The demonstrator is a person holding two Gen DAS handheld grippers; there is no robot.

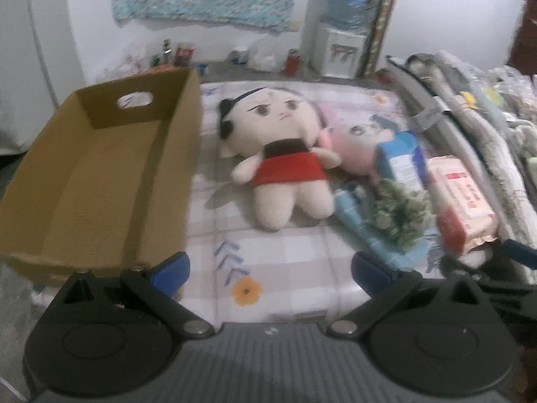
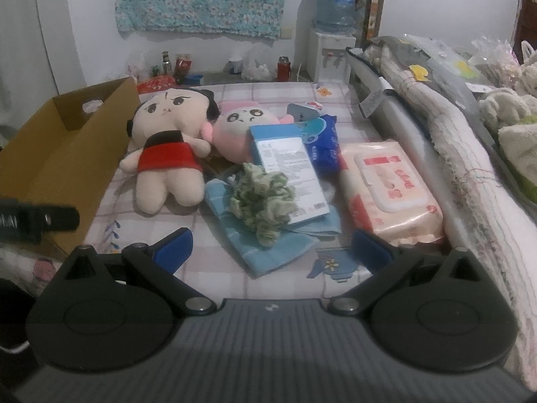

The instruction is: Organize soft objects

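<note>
We see the red-dressed doll (image 2: 164, 159) lying face up near the middle of the checked bedspread (image 2: 214, 262), its head touching a pink plush (image 2: 235, 127), with a green scrunchie (image 2: 263, 198) on a blue towel (image 2: 268, 245) just beside it, a blue box (image 2: 288, 164) leaning over both, and a wipes pack (image 2: 389, 188) toward the bed's right edge. An open cardboard box (image 1: 100, 168) sits along the left edge, beside the doll. Our left gripper (image 1: 270, 270) and right gripper (image 2: 272, 248) hover over the near edge, jaws spread wide, holding nothing.
</note>
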